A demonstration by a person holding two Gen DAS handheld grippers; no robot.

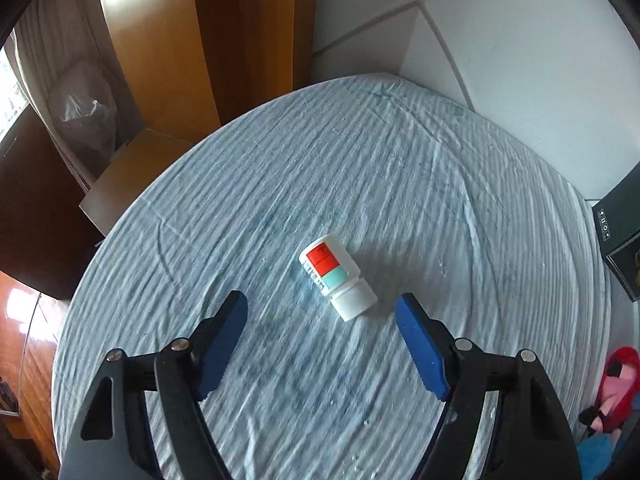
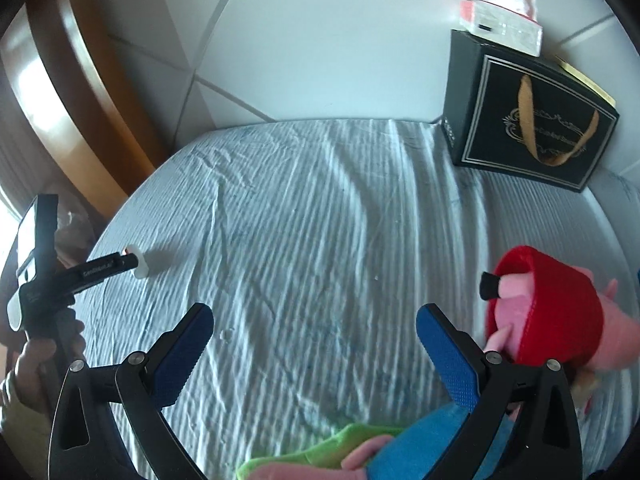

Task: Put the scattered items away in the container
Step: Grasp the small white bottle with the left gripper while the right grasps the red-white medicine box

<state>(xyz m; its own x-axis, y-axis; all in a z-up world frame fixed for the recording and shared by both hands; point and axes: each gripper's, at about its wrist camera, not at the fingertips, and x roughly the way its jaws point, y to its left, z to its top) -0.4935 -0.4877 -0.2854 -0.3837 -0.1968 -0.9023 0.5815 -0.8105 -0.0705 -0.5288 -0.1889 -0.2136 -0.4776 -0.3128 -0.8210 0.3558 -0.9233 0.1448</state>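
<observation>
Blue rumpled cloth covers your counter (image 1: 400, 168).
Your left tongs (image 1: 320, 304) gape, unclenched, just short of the lying bottle (image 1: 336, 280); right tongs (image 2: 314, 320) gape empty beside the plush (image 2: 548, 312).

A small white plastic bottle (image 1: 337, 278) with a red and pale teal label lies on its side on the wrinkled light blue bedsheet (image 1: 280, 184), cap end toward the camera. At the sheet's right side lies a pink plush toy in a red dress (image 2: 548, 320). A black gift box with gold ribbon handle (image 2: 528, 120) stands upright against the wall.
</observation>
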